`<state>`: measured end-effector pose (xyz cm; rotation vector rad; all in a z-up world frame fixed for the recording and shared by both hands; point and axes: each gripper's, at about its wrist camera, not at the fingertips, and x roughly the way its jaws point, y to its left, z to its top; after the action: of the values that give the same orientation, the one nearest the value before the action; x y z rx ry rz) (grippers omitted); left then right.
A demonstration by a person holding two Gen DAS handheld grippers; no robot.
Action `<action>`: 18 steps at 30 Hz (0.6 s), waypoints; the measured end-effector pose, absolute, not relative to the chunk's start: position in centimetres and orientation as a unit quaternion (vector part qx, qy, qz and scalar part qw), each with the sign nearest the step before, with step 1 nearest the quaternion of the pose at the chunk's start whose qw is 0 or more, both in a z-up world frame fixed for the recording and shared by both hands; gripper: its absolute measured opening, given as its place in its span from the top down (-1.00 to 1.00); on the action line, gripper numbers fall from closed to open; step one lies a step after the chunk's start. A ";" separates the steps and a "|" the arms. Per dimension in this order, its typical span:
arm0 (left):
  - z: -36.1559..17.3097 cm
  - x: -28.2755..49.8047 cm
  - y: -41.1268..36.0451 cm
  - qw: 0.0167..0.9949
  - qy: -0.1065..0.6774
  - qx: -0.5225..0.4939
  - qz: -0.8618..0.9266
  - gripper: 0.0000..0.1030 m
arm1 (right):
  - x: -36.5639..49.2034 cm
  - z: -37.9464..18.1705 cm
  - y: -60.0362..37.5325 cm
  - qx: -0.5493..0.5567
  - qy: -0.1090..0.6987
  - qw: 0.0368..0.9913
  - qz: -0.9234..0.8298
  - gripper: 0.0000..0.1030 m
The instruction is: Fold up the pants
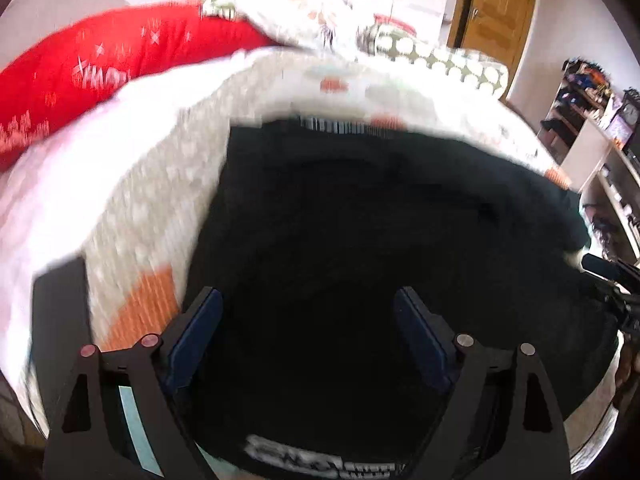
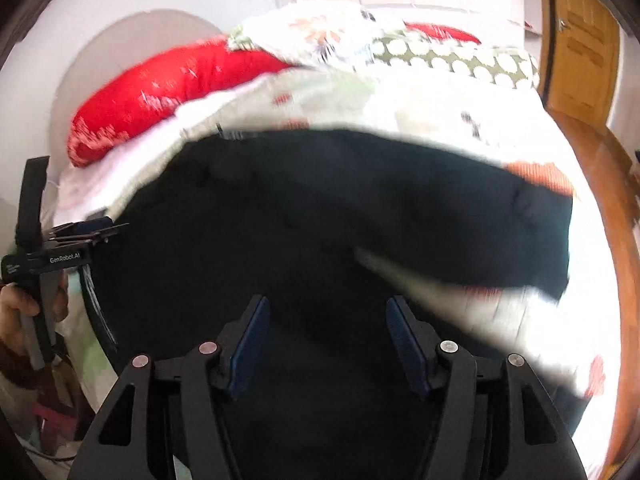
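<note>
The black pants are lying spread across the bed, filling the centre and lower part of both wrist views. In the left wrist view, a strip of white lettering on the cloth is showing at the bottom edge of the frame, and a striped band is peeking out at the garment's far edge near the top centre. In the right wrist view, one part of the pants is stretching toward the right of the frame, with a wedge of the pale patterned bedcover showing beneath it.

The left gripper is hovering over the dark cloth with its fingers spread wide and released, nothing pinched between the blue pads. The right gripper is likewise hanging above the pants with its fingers parted and gripping nothing.

At the left edge of the right wrist view, a hand is clutching the handle of the other gripper beside the edge of the pants.

A red pillow is sitting in the upper left of both views, with a dotted green cushion to the upper right and a wooden door behind.
</note>
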<state>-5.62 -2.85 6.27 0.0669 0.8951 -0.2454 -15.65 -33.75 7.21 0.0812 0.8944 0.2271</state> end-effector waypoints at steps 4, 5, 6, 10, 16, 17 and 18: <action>7.9 -1.8 -3.6 0.883 0.436 0.052 -0.167 -0.75 | -11.9 8.9 -34.5 -0.010 0.410 0.904 0.117 -0.50; 7.9 -0.4 -3.9 0.876 0.442 0.056 -0.184 -0.75 | -10.5 9.0 -34.6 -0.025 0.411 0.904 0.116 -0.50; 7.8 1.2 -4.2 0.870 0.453 0.064 -0.187 -0.75 | -9.2 9.0 -34.8 -0.037 0.416 0.901 0.114 -0.50; 7.6 6.2 -4.9 0.857 0.466 0.074 -0.205 -0.75 | -4.1 8.8 -35.5 -0.065 0.426 0.894 0.122 -0.50; 6.7 11.7 -6.8 0.821 0.488 0.117 -0.274 -0.75 | 2.2 6.9 -36.2 -0.081 0.454 0.872 0.167 -0.51; 6.4 12.5 -7.0 0.816 0.490 0.127 -0.279 -0.75 | 3.0 6.2 -36.3 -0.089 0.461 0.865 0.175 -0.51; 6.1 13.3 -7.3 0.811 0.492 0.136 -0.285 -0.75 | 3.6 5.6 -36.2 -0.096 0.467 0.860 0.183 -0.51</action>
<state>13.29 -7.26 6.12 0.2907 1.0513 -0.6090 3.57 -36.23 5.62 -0.2007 0.9809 0.3834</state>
